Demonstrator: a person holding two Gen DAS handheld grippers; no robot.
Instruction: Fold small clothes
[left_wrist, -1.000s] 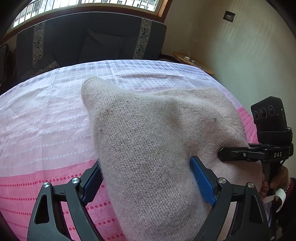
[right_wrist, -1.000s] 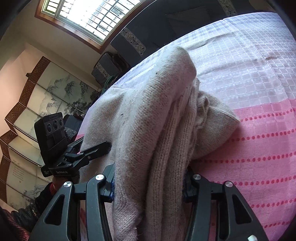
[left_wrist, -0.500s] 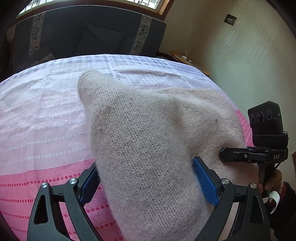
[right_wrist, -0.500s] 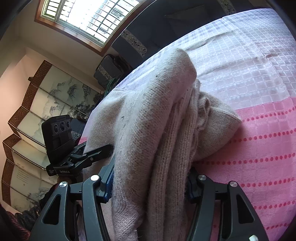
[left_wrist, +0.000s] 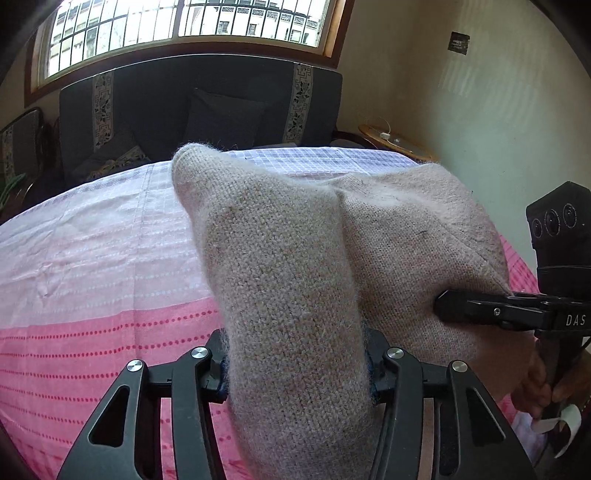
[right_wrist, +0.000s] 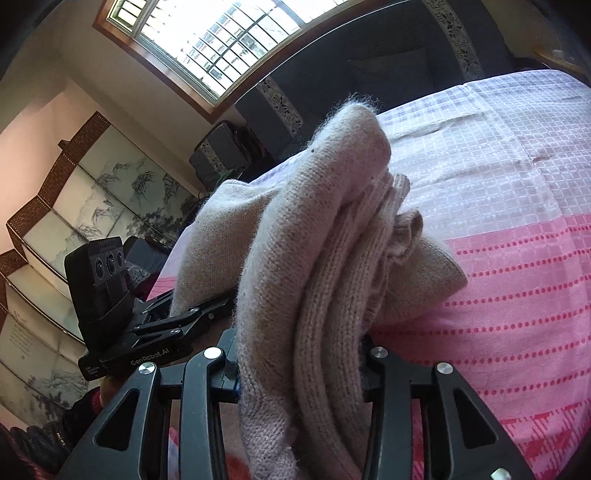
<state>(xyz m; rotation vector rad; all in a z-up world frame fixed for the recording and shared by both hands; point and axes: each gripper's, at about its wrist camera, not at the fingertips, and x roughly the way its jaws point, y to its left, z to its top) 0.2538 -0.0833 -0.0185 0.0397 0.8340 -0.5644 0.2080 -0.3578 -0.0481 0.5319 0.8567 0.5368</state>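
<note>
A fuzzy beige knit sweater lies bunched and folded over on a pink and white cloth. My left gripper is closing, its jaws squeezing a thick fold of the knit at the near edge. In the right wrist view the sweater shows stacked layers, and my right gripper is also closing, clamped on that stack. Each gripper shows in the other's view: the right gripper bites the sweater's right edge, and the left gripper holds its left side. The pads are hidden in the knit.
The cloth spreads wide beyond the sweater. A dark sofa stands behind it under a window. A round side table sits at the back right and a painted folding screen at the left. A hand holds the right gripper.
Both pairs of jaws have narrowed onto the sweater, bunching the knit between them. Both grippers have risen and drawn back, lifting the near edge of the sweater off the cloth.
</note>
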